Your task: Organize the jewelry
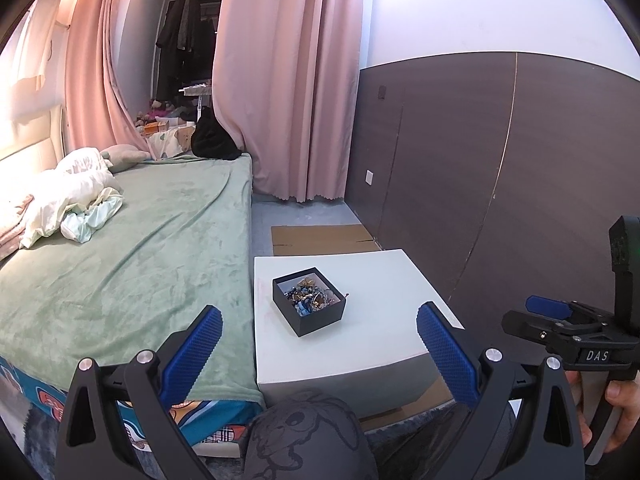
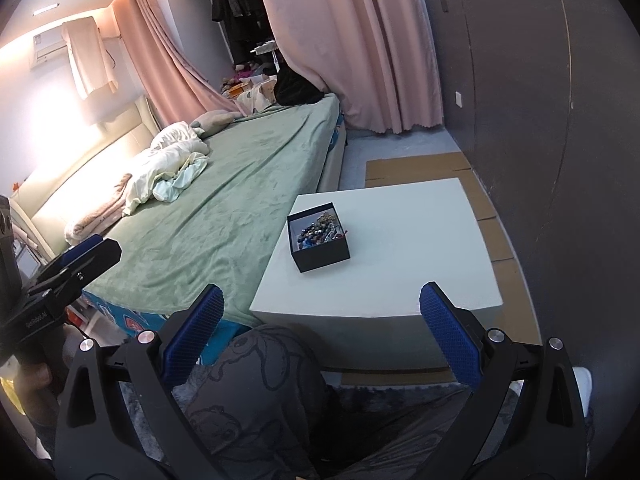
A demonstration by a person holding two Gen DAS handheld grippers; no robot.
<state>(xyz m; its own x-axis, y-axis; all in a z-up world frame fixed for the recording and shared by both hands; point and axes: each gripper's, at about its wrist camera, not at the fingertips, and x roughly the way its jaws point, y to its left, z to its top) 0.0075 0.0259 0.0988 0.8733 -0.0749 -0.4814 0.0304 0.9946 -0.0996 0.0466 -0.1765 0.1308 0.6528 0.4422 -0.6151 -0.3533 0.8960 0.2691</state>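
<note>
While both your grippers, left (image 1: 318, 340) and right (image 2: 320, 322), hang spread, empty, short of desk (image 2: 420, 240): tangled jewelry (image 2: 320, 231) may drag black box (image 2: 319, 237) off left edge.

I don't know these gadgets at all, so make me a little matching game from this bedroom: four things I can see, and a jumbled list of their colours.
Things:
1. blanket on the bed
2. curtains
3. jewelry box
4. pads of the right gripper

Colours:
A. pink
B. blue
C. green
D. black

Pairs: 1-C, 2-A, 3-D, 4-B
</note>
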